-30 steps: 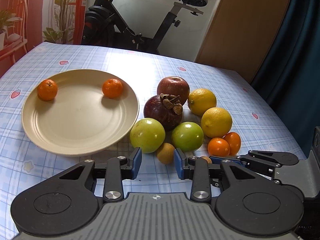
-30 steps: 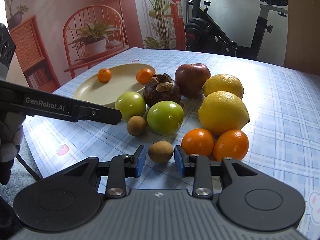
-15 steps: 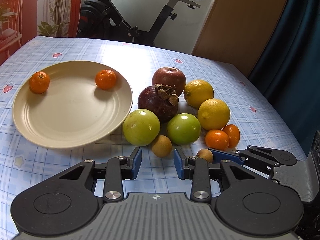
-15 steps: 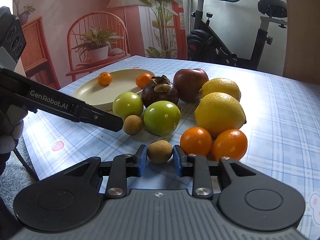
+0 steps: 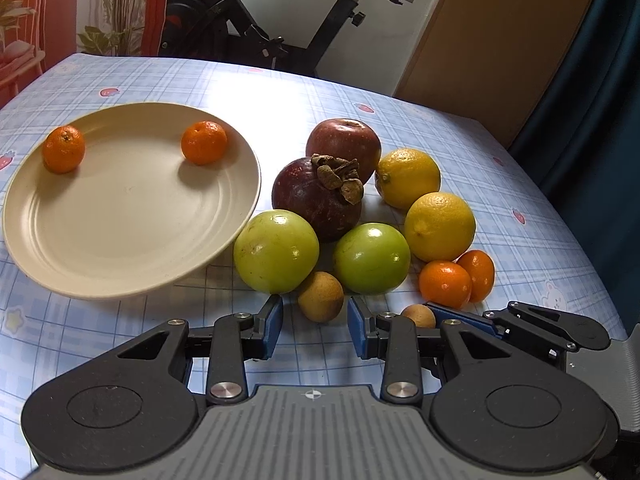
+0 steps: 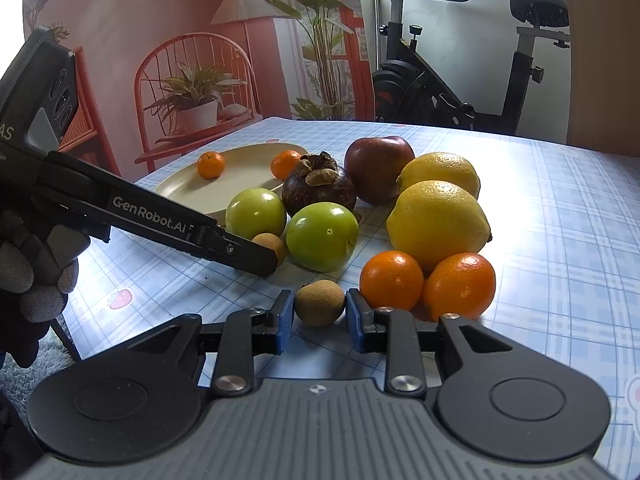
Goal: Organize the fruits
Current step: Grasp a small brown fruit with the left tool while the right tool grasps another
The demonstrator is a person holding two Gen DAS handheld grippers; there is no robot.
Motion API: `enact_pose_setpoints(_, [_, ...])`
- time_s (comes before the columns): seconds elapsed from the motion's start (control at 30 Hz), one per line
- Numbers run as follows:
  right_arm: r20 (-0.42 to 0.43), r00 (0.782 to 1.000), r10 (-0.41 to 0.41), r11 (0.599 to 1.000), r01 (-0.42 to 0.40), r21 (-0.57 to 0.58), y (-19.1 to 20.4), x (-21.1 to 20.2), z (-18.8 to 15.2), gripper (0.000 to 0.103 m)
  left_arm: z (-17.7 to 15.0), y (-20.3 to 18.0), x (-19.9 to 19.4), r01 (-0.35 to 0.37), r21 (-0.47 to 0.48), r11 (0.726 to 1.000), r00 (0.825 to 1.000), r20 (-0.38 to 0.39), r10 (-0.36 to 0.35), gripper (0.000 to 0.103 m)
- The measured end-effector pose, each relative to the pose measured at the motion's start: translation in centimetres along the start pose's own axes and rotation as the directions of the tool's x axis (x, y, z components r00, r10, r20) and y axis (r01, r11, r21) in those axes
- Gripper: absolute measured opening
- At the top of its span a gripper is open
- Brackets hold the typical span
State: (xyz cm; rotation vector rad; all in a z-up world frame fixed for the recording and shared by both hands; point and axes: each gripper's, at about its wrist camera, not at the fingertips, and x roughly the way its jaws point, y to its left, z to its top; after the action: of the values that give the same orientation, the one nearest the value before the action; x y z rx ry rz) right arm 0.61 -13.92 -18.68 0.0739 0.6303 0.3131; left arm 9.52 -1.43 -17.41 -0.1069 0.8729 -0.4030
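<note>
Closing since a second ago, right gripper [image 6: 319,316] clamps one longan [image 6: 319,302]; left gripper [image 5: 315,326] brackets another longan [image 5: 321,296], pads apart.

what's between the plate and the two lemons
The mangosteen and red apple lie between the plate and lemons, clearest in the left wrist view.

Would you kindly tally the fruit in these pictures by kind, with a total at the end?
Mandarins: 4, two on the plate at and, two on the tablecloth at and
Lemons: 2
Green apples: 2
Longans: 2
Red apple: 1
Mangosteen: 1
Total: 12
</note>
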Motion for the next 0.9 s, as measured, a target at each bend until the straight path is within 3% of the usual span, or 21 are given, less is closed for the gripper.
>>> enact_pose_setpoints(0.13, [0.0,1.0,0.0,1.0,0.0,0.0,0.0,0.0,0.0,0.031,0.0,-0.1,0.1,-0.006,-0.012,1.0,1.0,0.004,0.006,0.037])
enact_pose_setpoints(0.2, [0.0,1.0,0.0,1.0,0.0,0.0,0.0,0.0,0.0,0.031,-0.1,-0.2,0.0,-0.019,-0.006,1.0,1.0,0.007,0.019,0.033])
enact_pose_setpoints(0.23, [0.0,1.0,0.0,1.0,0.0,0.0,0.0,0.0,0.0,0.031,-0.2,-0.2,-0.1,-0.018,0.002,1.0,1.0,0.009,0.018,0.025])
enact_pose_setpoints(0.9, [0.0,1.0,0.005,1.0,-0.005,0.008,-0.1,-0.1,0.0,0.031,-1.1,0.2,-1.9,-0.041,0.045,0.998,0.999,-0.016,0.042,0.028])
